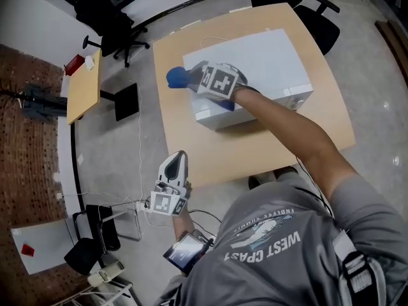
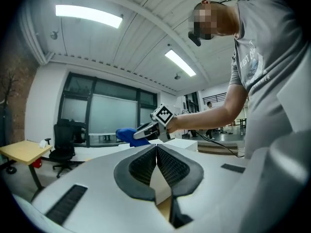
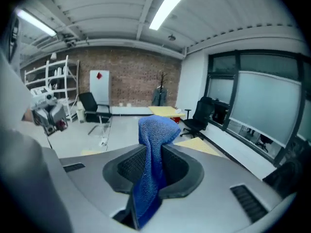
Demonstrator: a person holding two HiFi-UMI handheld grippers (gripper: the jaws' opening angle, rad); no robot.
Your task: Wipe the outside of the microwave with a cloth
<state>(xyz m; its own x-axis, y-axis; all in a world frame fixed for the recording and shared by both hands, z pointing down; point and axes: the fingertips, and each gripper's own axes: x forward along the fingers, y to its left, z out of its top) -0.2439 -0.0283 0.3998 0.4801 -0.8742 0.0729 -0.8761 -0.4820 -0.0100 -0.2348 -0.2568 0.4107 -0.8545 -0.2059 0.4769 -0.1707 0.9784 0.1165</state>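
A white microwave (image 1: 268,62) stands on a light wooden table (image 1: 185,145). My right gripper (image 1: 192,78) hovers over the microwave's left end, shut on a blue cloth (image 1: 176,77) that bunches out beyond its tips. In the right gripper view the cloth (image 3: 151,149) hangs down between the closed jaws of the right gripper (image 3: 153,166). My left gripper (image 1: 177,159) is shut and holds nothing; it sits off the table's near edge, over the floor. In the left gripper view its jaws (image 2: 156,154) meet, with the cloth (image 2: 127,135) and the microwave (image 2: 187,143) beyond.
Black office chairs (image 1: 111,21) stand beyond the table's far left, another (image 1: 322,18) at its far right. A small wooden side table (image 1: 83,88) is to the left. Cables and a black chair base (image 1: 95,234) lie on the floor near the left gripper.
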